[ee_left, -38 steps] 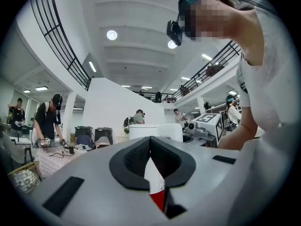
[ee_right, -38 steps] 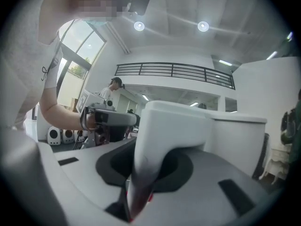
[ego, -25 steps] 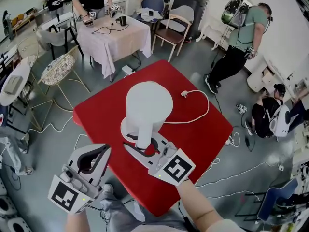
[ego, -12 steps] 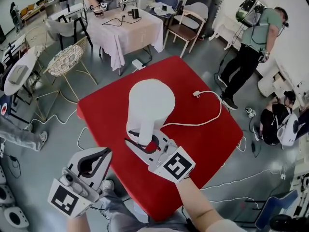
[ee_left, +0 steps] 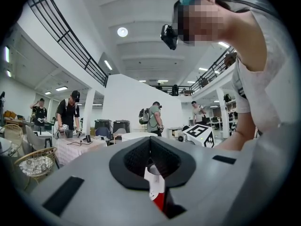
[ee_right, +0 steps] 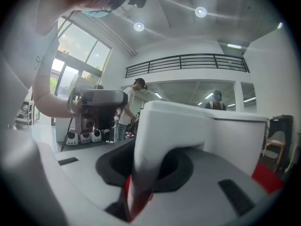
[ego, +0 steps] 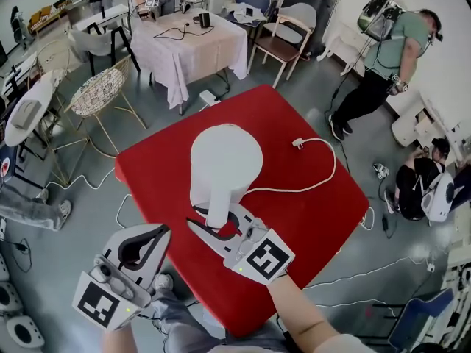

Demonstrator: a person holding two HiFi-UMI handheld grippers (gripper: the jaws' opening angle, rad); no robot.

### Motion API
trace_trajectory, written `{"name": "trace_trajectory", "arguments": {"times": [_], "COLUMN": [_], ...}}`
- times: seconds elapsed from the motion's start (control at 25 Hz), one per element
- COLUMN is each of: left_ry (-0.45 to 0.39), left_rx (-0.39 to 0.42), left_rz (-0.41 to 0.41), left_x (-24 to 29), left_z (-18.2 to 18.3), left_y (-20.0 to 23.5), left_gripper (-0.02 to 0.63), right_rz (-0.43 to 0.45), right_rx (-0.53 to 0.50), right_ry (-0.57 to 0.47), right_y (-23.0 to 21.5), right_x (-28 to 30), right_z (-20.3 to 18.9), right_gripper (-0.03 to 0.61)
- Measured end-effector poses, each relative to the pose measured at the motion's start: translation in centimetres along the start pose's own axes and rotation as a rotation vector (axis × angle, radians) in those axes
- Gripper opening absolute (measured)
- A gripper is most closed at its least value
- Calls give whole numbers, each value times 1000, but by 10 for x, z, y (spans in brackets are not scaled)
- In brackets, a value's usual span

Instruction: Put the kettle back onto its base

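The right gripper (ego: pixel 218 219) is gripping the handle of the white kettle (ego: pixel 225 160), its jaws partly apart around it. The kettle is standing mid-way across the red desk (ego: pixel 309 212). The left gripper (ego: pixel 160 232) is hovering off the desk's near left edge, jaws together and empty.

The left tool (ego: pixel 162 230) hangs low at the near left, level, its jaws closed together on nothing. The right tool (ego: pixel 215 223) — forearm (ego: pixel 305 318) stretched forward — points almost level, jaws clamped on the kettle handle (ego: pixel 219 209).
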State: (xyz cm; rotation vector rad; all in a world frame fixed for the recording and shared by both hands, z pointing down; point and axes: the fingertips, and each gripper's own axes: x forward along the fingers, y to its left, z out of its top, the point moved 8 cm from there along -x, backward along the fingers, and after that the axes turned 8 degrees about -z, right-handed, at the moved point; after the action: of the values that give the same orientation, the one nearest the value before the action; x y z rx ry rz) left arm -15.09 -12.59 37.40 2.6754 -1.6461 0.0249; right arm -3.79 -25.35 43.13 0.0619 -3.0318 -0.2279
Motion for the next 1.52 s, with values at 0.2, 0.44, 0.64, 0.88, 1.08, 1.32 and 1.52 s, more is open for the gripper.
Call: {"name": "trace_trajectory", "arguments": {"times": [0.2,0.44,0.64,0.88,1.08,1.32,1.52], "left_ry": [0,-65,-67,-53,-52,-21,-11], "left_rx": [1,26,8,11,11,32,38], "left_rz": [-7,-12,-32,-53,-90,-118,-150], "left_x": [4,8,10,11,16,21,24], "left_z": [2,12,13,16,15,17,23], "left_y": [-2,2,-1,-5,-10,-14,-18], "left_gripper": [11,11,11,11,11,11,11], "right_rz": [20,22,-6,-42,-108,-192,-258], "right_rx": [10,14,12,72,46,103,145], "right_ry": [30,2,-7,-4,32,60,47], "right_y": [5,9,13,13,11,3,-2], "right_x": [-2,2,0,-19,-34,-56,-79], "right_z": [-7,-12,-17,-26,-32,-35,-40], "right_gripper": [84,80,82,118,127,146,152]}}
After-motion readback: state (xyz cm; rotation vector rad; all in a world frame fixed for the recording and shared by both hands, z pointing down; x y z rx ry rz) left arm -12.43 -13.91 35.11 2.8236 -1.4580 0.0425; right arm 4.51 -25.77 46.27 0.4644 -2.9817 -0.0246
